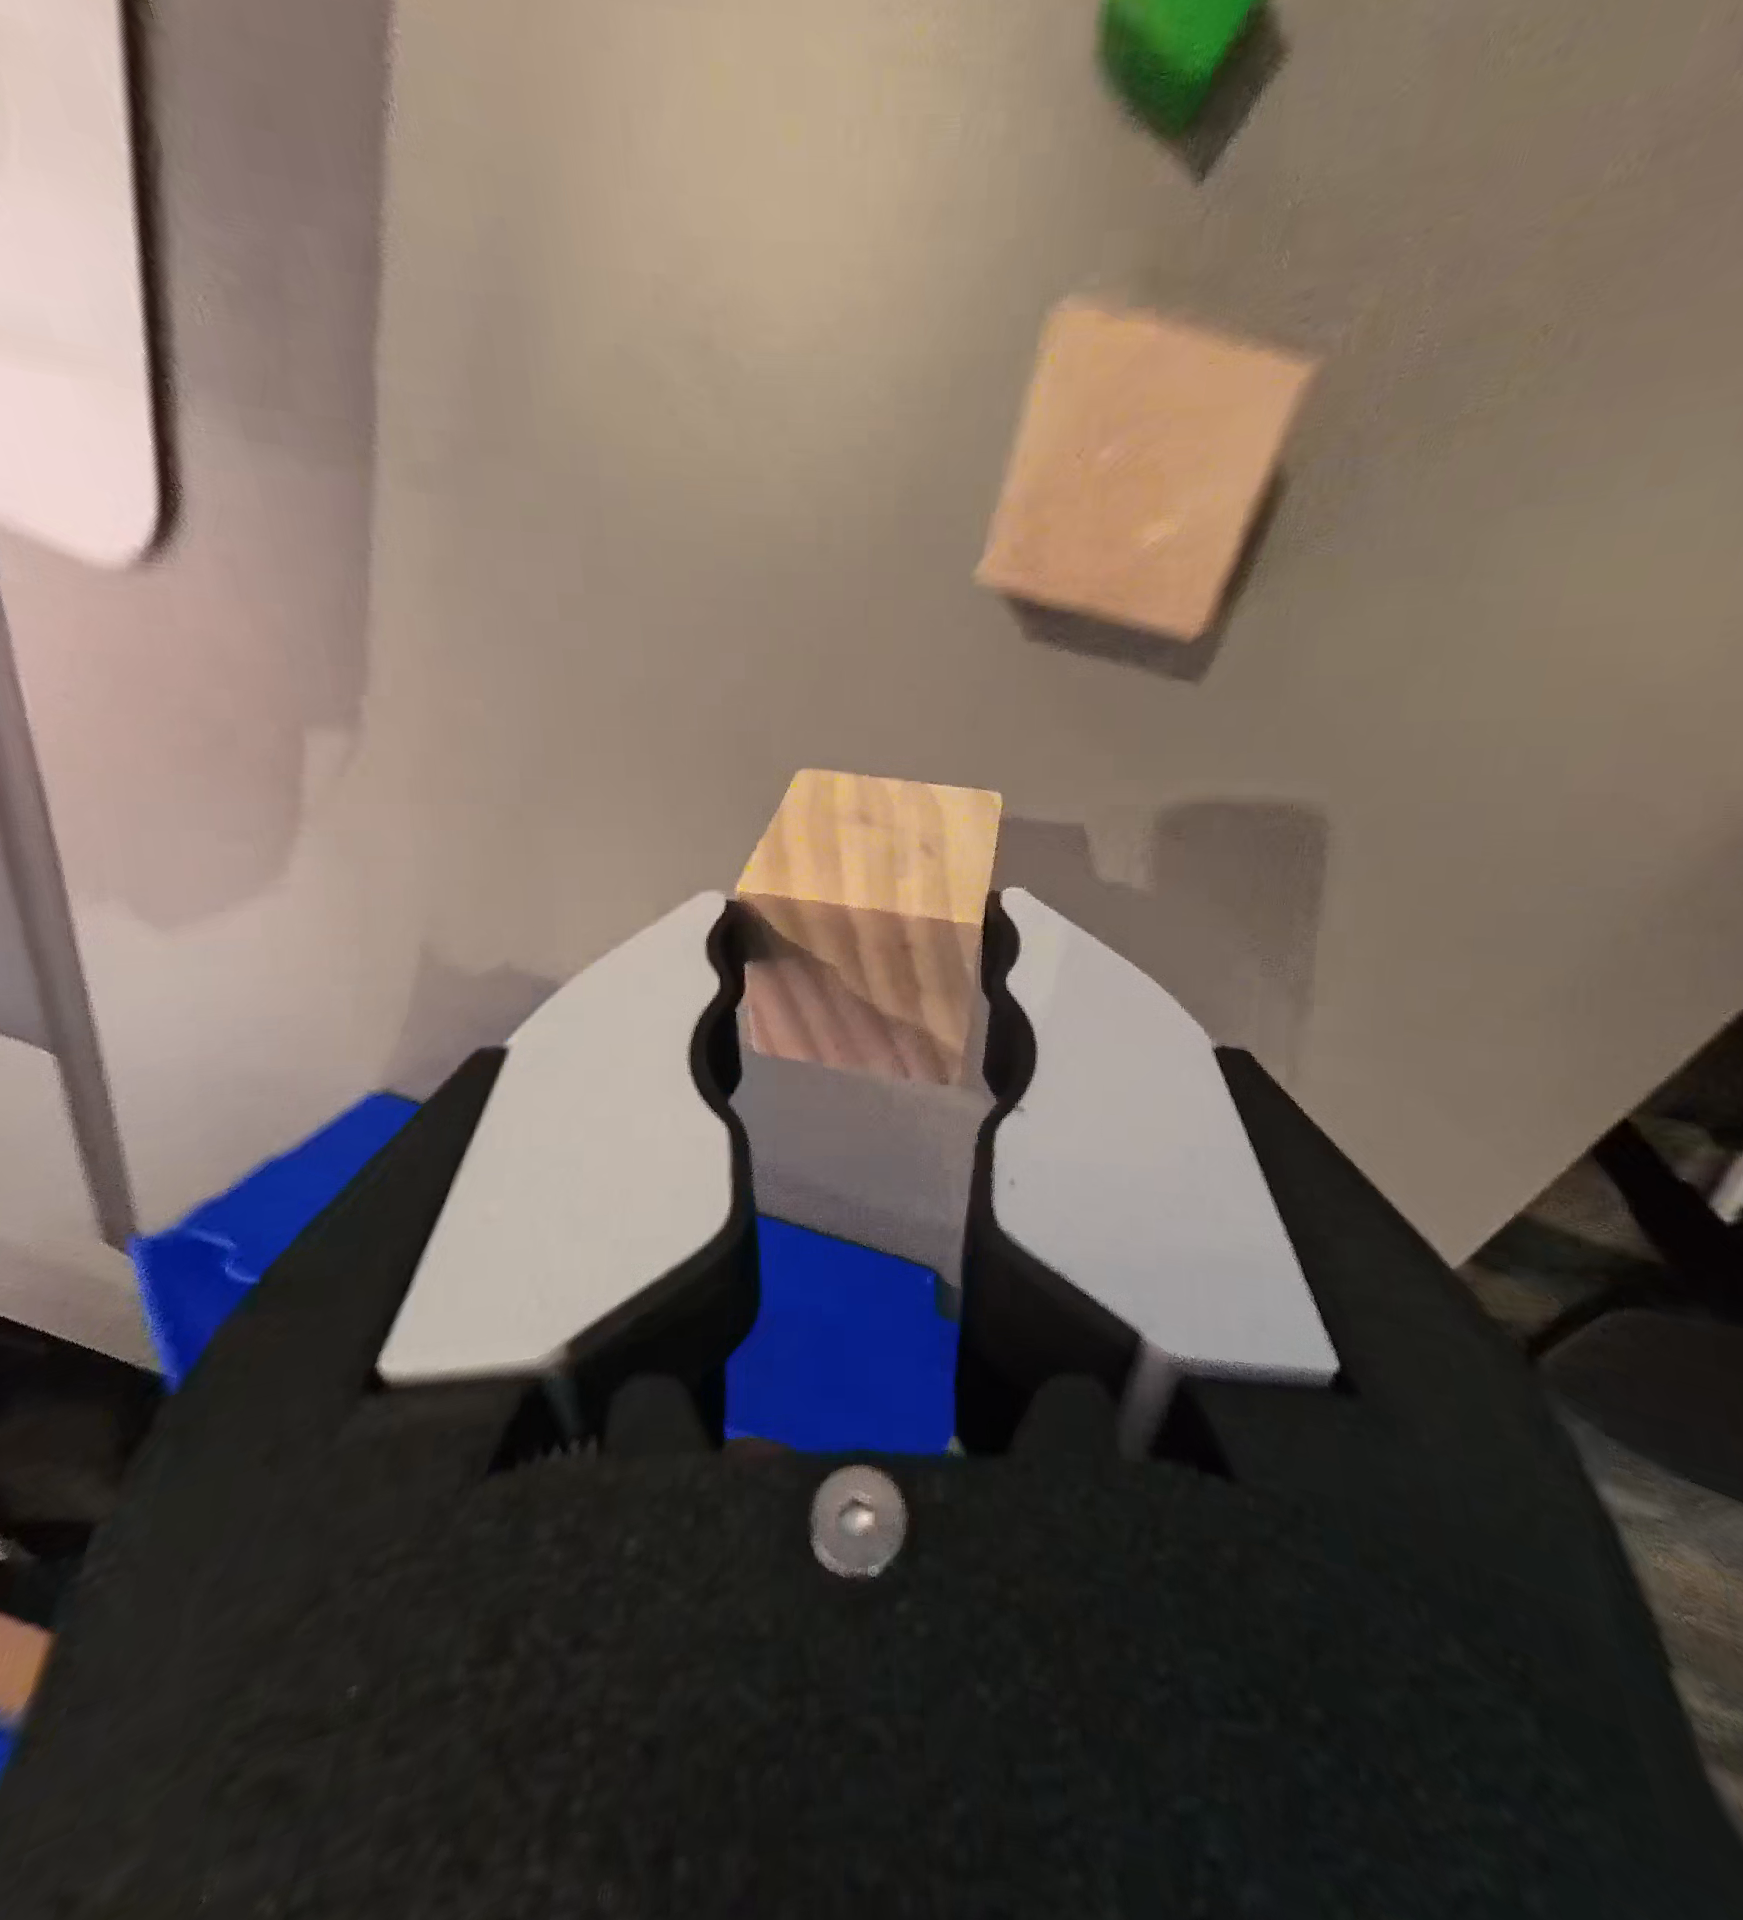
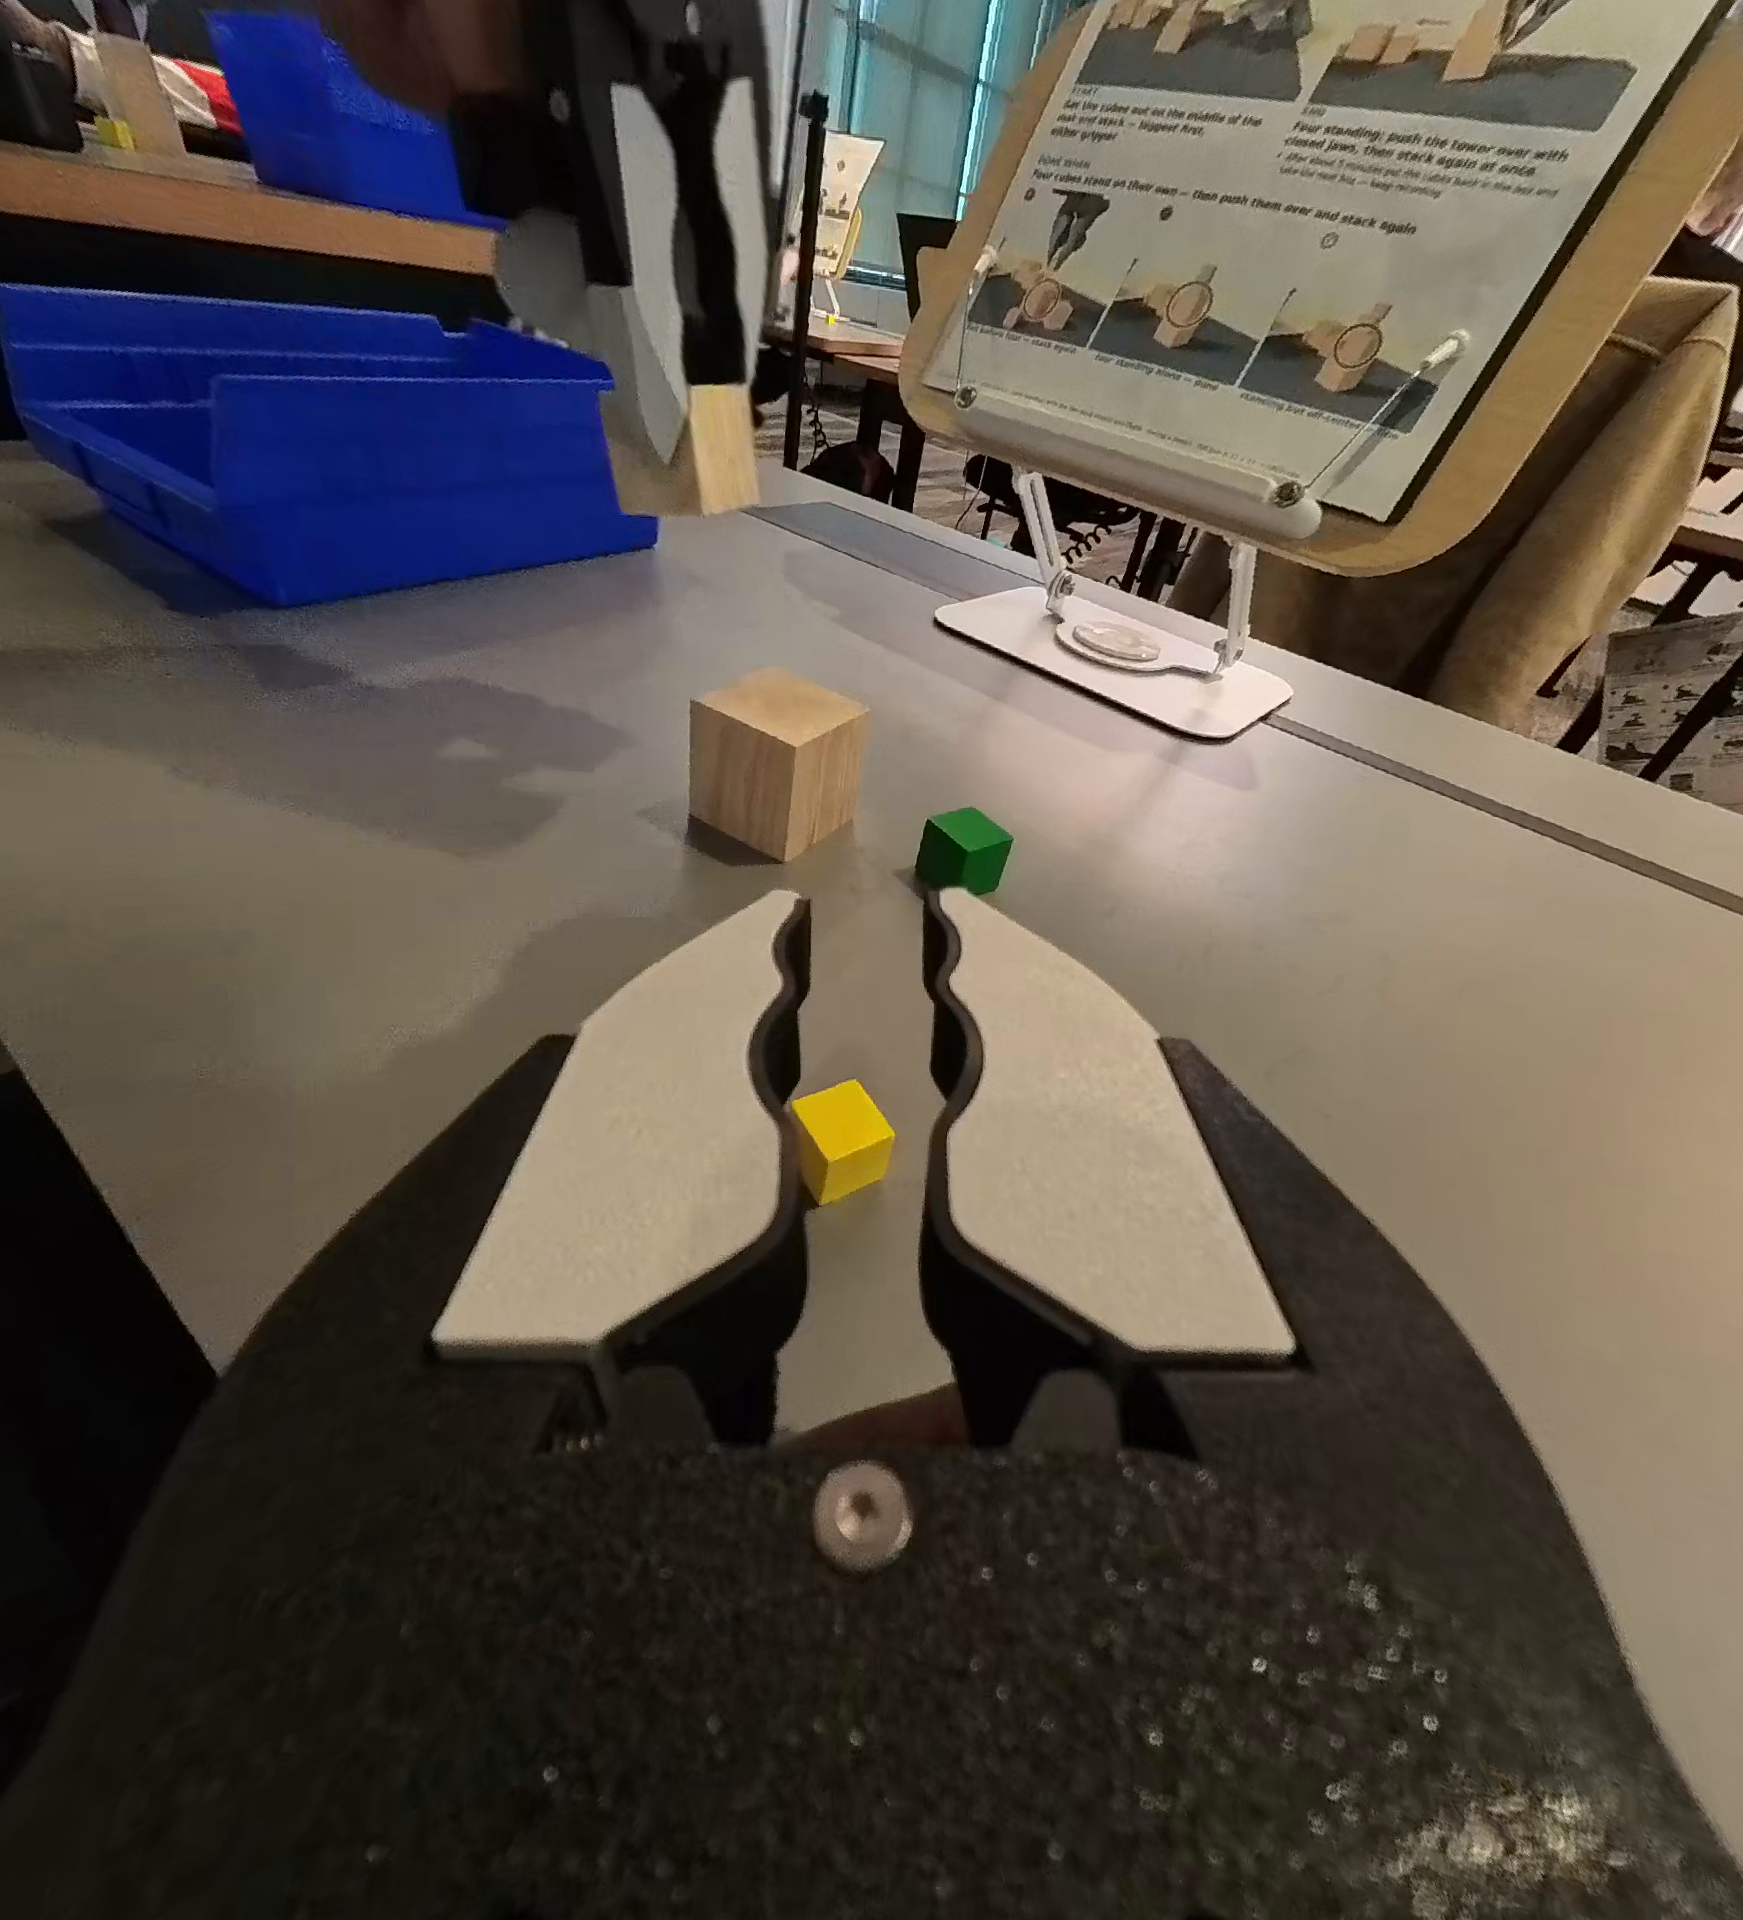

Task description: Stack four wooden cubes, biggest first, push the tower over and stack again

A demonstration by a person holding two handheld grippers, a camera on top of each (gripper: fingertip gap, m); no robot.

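Note:
My left gripper (image 1: 865, 925) is shut on a mid-size plain wooden cube (image 1: 867, 914) and holds it high above the grey table (image 1: 638, 520). It also shows in the right wrist view (image 2: 680, 457), up in the air with the cube (image 2: 721, 447). The biggest wooden cube (image 1: 1142, 468) (image 2: 775, 762) stands on the table. A small green cube (image 1: 1173, 57) (image 2: 962, 849) lies next to it. A smaller yellow cube (image 2: 843, 1140) lies on the table under my right gripper (image 2: 867, 904), which is partly open and empty, seen between its fingers.
A blue plastic bin (image 2: 327, 447) (image 1: 825, 1340) stands at the table's left. An instruction sheet on a wooden stand (image 2: 1251, 239) with a white base (image 2: 1116, 655) (image 1: 25, 281) stands at the back. The table's edge (image 1: 1625, 1112) runs near the right.

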